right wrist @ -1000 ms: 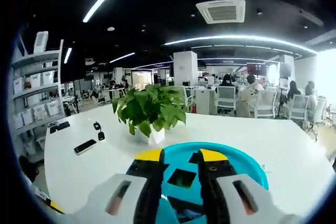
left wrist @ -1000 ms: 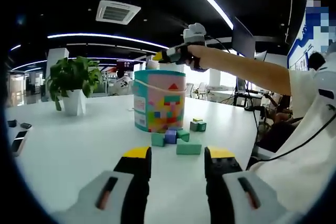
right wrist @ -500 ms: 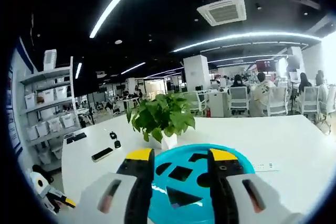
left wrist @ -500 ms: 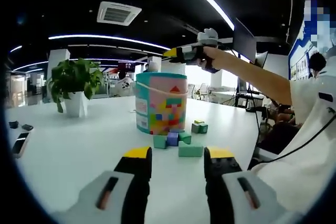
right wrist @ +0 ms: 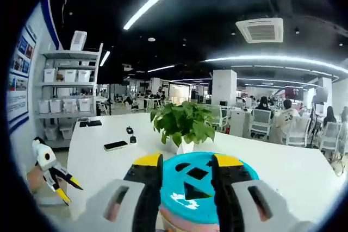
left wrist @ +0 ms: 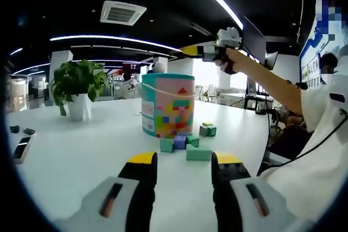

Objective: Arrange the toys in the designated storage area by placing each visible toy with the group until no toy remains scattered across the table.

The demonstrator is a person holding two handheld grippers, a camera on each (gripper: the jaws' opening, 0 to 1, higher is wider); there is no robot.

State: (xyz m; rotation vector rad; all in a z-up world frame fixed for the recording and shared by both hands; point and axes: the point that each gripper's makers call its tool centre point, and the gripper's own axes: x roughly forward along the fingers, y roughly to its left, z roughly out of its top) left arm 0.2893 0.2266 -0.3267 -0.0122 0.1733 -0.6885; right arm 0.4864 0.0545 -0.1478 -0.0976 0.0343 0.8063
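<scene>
A tall teal toy bucket [left wrist: 167,104] printed with coloured blocks stands on the white table [left wrist: 81,150]. Loose blocks lie at its foot: a green cube [left wrist: 166,145], a purple one [left wrist: 179,142], a flat green slab [left wrist: 198,153] and a small green block with a yellow top [left wrist: 205,130]. My left gripper [left wrist: 185,161] is open and empty, low over the table, short of the blocks. A hand holds my right gripper [left wrist: 202,51] in the air above and right of the bucket. It is open [right wrist: 185,161] over the teal lid with shape holes [right wrist: 198,186].
A potted plant [left wrist: 76,88] stands behind the bucket on the left. Phones [left wrist: 19,148] lie near the far-left table edge. In the right gripper view there are the plant [right wrist: 185,126], a phone [right wrist: 116,145], keys [right wrist: 129,131], shelves [right wrist: 70,96] and my left gripper [right wrist: 69,188].
My right gripper's jaws have spread apart and it has lifted up and back from the bucket lid, drifting right in the left gripper view. The left gripper and the blocks have stayed put.
</scene>
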